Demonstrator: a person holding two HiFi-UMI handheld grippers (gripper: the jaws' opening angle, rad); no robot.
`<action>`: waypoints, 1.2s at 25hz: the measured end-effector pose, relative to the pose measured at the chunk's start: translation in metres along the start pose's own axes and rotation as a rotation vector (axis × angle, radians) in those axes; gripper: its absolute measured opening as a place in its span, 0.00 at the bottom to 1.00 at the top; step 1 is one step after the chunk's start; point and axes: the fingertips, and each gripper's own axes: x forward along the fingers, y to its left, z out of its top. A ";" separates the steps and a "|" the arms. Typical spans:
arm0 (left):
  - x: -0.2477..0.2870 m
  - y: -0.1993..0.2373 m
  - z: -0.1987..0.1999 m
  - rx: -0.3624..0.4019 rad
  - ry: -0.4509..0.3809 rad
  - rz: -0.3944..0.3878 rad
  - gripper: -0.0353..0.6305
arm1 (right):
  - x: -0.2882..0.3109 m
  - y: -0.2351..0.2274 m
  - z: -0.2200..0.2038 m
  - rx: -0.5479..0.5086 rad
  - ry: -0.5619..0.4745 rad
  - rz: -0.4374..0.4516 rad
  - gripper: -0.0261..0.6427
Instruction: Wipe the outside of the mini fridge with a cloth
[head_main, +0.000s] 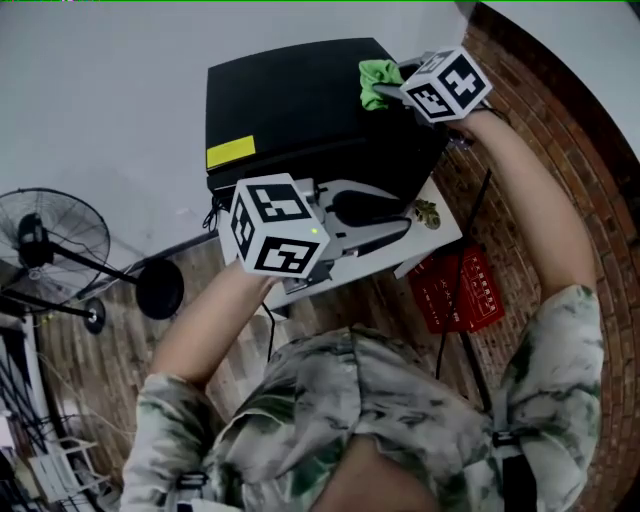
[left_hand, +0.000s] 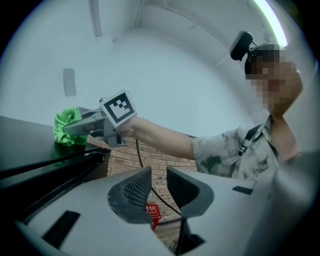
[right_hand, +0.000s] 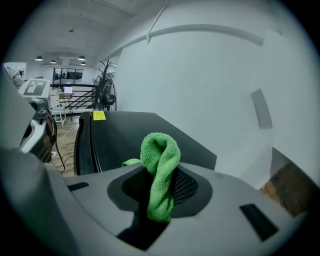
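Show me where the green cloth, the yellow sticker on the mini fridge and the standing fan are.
green cloth (right_hand: 160, 165): right gripper view, middle of its upright fold.
yellow sticker (head_main: 231, 152): head view, its centre.
standing fan (head_main: 32, 240): head view, dark hub of its head.

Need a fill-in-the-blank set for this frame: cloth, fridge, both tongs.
1. The right tongs are shut on a ____ cloth.
2. The cloth is held at the ____ surface of the black mini fridge.
3. The left tongs are ____, with nothing between them.
4. The sticker on the fridge is ____.

Missing words: green; top; open; yellow.
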 end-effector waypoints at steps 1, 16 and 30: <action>0.004 0.002 0.001 0.000 0.001 -0.003 0.19 | -0.004 -0.008 -0.008 0.008 0.006 -0.009 0.21; 0.008 0.017 0.006 0.004 -0.002 0.026 0.19 | -0.005 -0.019 0.037 0.004 -0.120 0.047 0.21; -0.039 0.025 -0.001 -0.018 -0.042 0.176 0.19 | 0.107 0.118 0.192 -0.264 -0.182 0.275 0.21</action>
